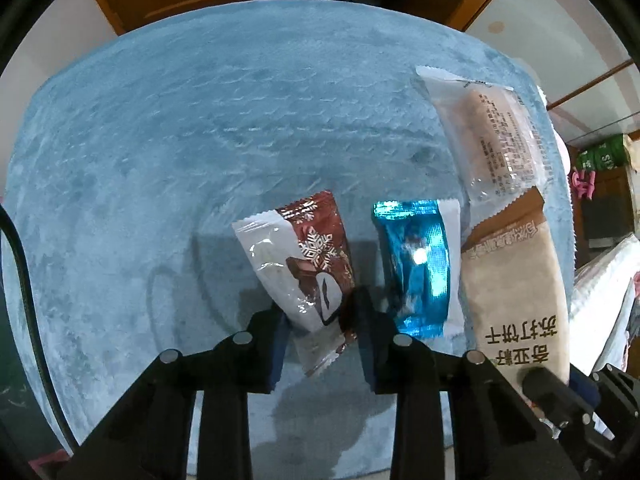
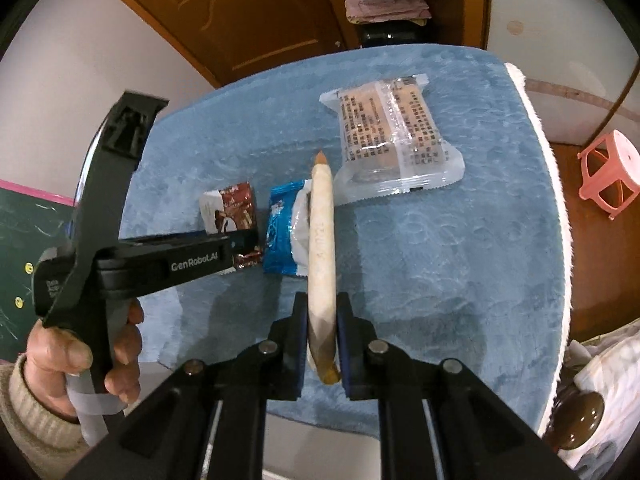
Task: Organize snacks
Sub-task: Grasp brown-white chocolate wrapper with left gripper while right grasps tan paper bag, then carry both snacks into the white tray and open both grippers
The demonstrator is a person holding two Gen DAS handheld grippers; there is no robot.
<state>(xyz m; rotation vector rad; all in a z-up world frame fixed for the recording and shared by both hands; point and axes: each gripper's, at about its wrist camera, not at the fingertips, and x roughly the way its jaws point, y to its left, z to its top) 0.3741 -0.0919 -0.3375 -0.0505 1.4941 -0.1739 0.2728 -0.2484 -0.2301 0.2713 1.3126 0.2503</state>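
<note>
My left gripper [image 1: 320,320] points down at the blue plush tabletop [image 1: 200,140] and is shut on a brown and white snowflake snack packet [image 1: 308,256], pinching its lower end. A shiny blue packet [image 1: 416,272] lies just to its right, and a clear wrapped biscuit packet [image 1: 492,140] lies farther back. My right gripper [image 2: 322,308] is shut on a beige cracker packet [image 2: 322,232], held edge-on above the cloth beside the blue packet [image 2: 284,232]. The same beige packet [image 1: 516,288] shows its printed face in the left wrist view.
A person's hand [image 2: 80,352] holds the left gripper's handle. The cloth ends at a white fringe [image 2: 560,200] on the right, and a pink stool [image 2: 608,176] stands on the floor beyond it. A wooden cabinet [image 2: 240,12] with folded cloths [image 2: 384,0] stands behind.
</note>
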